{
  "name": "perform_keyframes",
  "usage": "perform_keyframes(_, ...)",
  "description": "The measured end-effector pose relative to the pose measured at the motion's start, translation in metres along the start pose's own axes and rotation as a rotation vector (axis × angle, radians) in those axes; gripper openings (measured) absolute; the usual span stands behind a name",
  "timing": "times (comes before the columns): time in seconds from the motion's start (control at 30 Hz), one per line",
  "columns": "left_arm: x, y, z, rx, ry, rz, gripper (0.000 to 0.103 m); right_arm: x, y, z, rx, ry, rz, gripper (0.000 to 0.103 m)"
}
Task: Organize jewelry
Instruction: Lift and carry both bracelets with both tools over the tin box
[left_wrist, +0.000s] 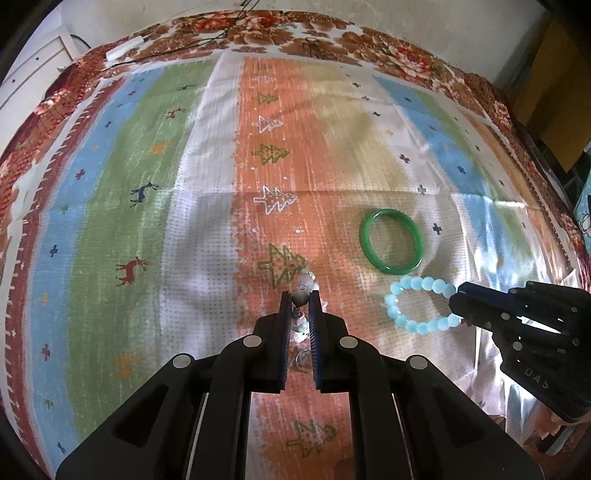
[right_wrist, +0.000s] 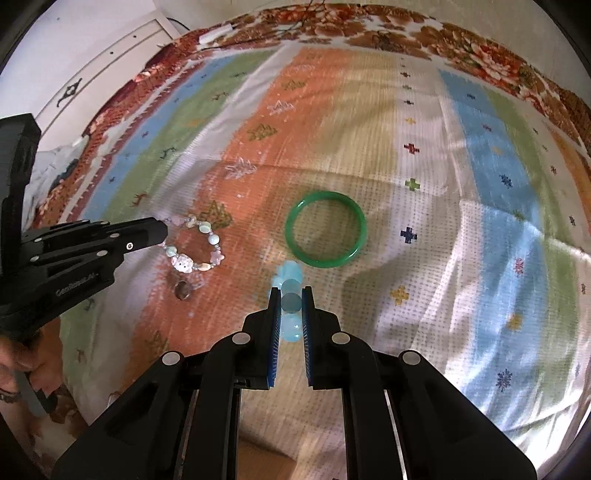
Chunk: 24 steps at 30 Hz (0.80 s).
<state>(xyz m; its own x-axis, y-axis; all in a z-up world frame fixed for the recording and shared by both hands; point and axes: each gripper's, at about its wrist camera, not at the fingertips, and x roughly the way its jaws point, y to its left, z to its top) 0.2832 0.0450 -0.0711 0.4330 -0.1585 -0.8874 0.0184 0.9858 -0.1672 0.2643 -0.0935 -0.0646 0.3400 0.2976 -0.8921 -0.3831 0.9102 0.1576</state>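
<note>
My left gripper (left_wrist: 300, 295) is shut on a pastel charm bracelet (left_wrist: 302, 286) of mixed beads; the right wrist view shows the bracelet (right_wrist: 192, 245) hanging from the left gripper (right_wrist: 162, 230) just over the cloth. My right gripper (right_wrist: 290, 291) is shut on a light blue bead bracelet (right_wrist: 290, 275); the left wrist view shows that bracelet (left_wrist: 417, 299) as a loop held at the right gripper's tip (left_wrist: 456, 302). A green jade bangle (left_wrist: 391, 242) lies flat on the cloth just beyond both bracelets, and it also shows in the right wrist view (right_wrist: 325, 229).
A striped, patterned cloth (left_wrist: 147, 206) covers the table, over a floral cloth (left_wrist: 399, 55) at the edges. A white power strip (left_wrist: 123, 48) with cables lies at the far left corner. A white cabinet (right_wrist: 110, 55) stands beyond.
</note>
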Motion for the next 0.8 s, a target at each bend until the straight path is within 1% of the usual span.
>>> perform_keyframes(0.2, -0.017, -0.003, -0.001, 0.016, -0.04, -0.011, 0.009, -0.015, 0.007, -0.005, -0.022, -0.028, 0.004, 0.012)
perform_keyframes(0.3, -0.024, -0.002, -0.004, 0.005, -0.052, -0.022, 0.009, -0.023, 0.007, -0.007, -0.005, -0.051, 0.011, 0.012)
perform_keyframes(0.43, -0.031, -0.007, -0.009, 0.006, -0.062, -0.017, 0.009, -0.035, 0.009, -0.009, 0.001, -0.08, 0.021, 0.012)
perform_keyframes(0.5, -0.034, -0.01, -0.011, 0.009, -0.067, -0.019, 0.009, -0.039, 0.008, -0.011, 0.005, -0.086, 0.015, 0.012)
perform_keyframes(0.57, -0.042, -0.013, -0.012, 0.002, -0.092, -0.009, 0.009, -0.043, 0.009, -0.015, 0.009, -0.093, 0.009, 0.012)
perform_keyframes(0.67, -0.051, -0.014, -0.014, -0.023, -0.115, -0.026, 0.009, -0.049, 0.01, -0.019, 0.005, -0.101, 0.0, 0.012)
perform_keyframes(0.8, -0.059, -0.022, -0.02, -0.006, -0.134, -0.02, 0.009, -0.056, 0.012, -0.024, -0.017, -0.118, -0.019, 0.012)
